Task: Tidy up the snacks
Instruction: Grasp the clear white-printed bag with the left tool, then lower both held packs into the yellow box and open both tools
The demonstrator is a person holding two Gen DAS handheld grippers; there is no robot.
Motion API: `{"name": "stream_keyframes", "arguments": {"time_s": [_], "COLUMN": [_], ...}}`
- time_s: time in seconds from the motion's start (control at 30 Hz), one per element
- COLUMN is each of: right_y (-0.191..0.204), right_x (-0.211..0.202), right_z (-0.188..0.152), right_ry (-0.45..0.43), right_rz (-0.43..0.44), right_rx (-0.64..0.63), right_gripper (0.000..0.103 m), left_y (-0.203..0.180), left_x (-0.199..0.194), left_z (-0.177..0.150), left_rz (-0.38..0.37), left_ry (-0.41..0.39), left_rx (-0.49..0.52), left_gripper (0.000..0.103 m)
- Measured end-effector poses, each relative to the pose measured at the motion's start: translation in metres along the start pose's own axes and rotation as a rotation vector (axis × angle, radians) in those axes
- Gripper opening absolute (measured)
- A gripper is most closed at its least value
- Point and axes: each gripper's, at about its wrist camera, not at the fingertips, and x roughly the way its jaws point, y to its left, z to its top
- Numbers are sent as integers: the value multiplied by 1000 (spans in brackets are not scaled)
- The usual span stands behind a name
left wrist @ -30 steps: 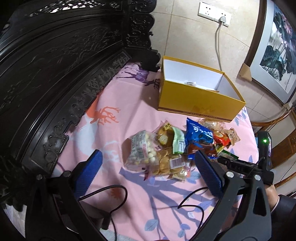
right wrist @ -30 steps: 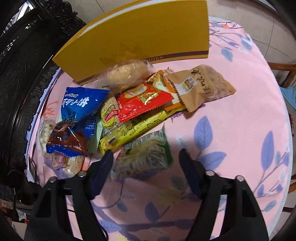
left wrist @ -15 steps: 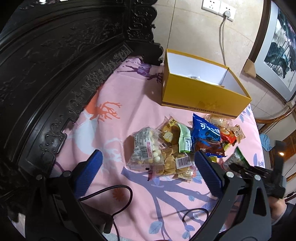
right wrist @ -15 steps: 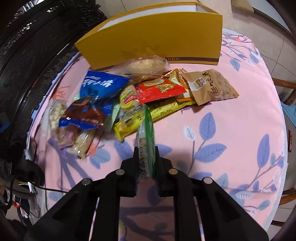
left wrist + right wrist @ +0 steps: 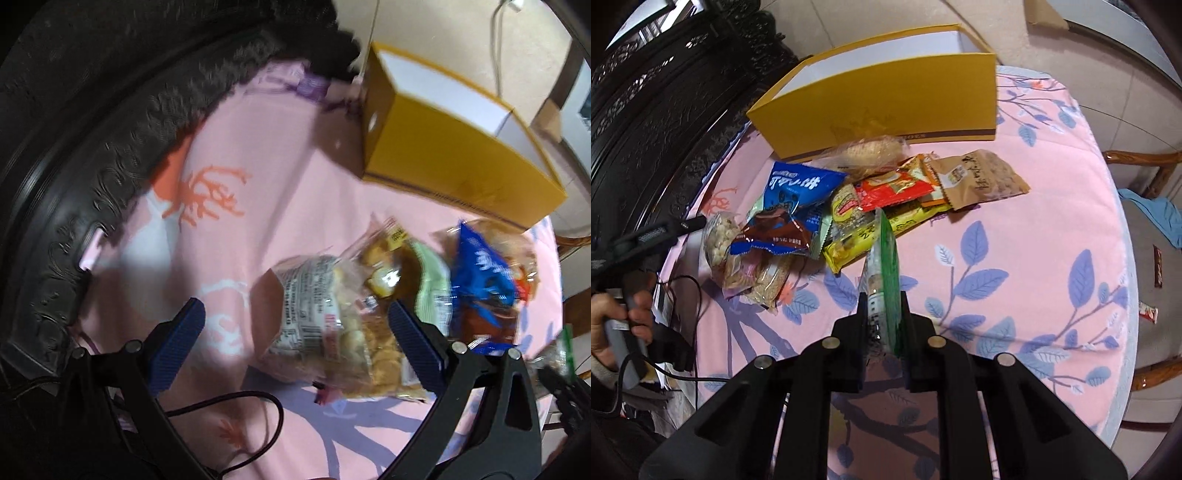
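Observation:
My right gripper (image 5: 882,314) is shut on a green snack packet (image 5: 882,258) and holds it edge-up above the pink tablecloth (image 5: 1015,258). Beyond it lies a pile of snacks: a blue packet (image 5: 798,188), a red packet (image 5: 894,188), a brown packet (image 5: 979,181). An open yellow box (image 5: 886,99) stands behind the pile. My left gripper (image 5: 295,345) is open, low over a clear packet of small round biscuits (image 5: 310,314) that lies between its blue pads (image 5: 177,347). The left wrist view is blurred. The yellow box (image 5: 454,158) is at its upper right.
Dark carved wooden furniture (image 5: 92,147) borders the table on the left. A black cable (image 5: 240,406) loops on the cloth near my left gripper. A wooden chair (image 5: 1145,170) with a blue cloth stands to the right. Small wrappers (image 5: 1147,314) lie on the floor there.
My right gripper closed on the green packet and lifted it off the cloth. My left gripper came down and closer to the clear biscuit packet, still open.

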Motion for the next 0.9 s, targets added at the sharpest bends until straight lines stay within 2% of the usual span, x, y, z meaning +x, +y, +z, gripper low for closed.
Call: {"name": "stream_keyframes", "arguments": {"time_s": [0.13,0.4,0.5,0.57,0.73,0.9], "right_y": [1,5,7,8,12,14], "right_x": [-6,-10,-11,-12,-20,-42], "right_z": [2,3,4,5,9,22], "right_ry": [-16,-28,-31,-35,-59,-119], "right_rz": [-8,-21,-23,-25,-18,1], "right_rx": [21,19,15,13,-1,-14], "right_gripper": [15,15,15,15,15,15], "left_y": [2,6,3,-2,-3,1], "left_x": [21,45,46,46,38,-4], "left_z": [-2,-3,-4,-4,-7,-2], "left_rz": [15,-2,-32,-60,-72,-104], "left_ry": [48,78,74,78,64,-14], "left_rx": [-3,-1,9,24,28,24], "left_gripper": [101,100,76,46,42,42]}}
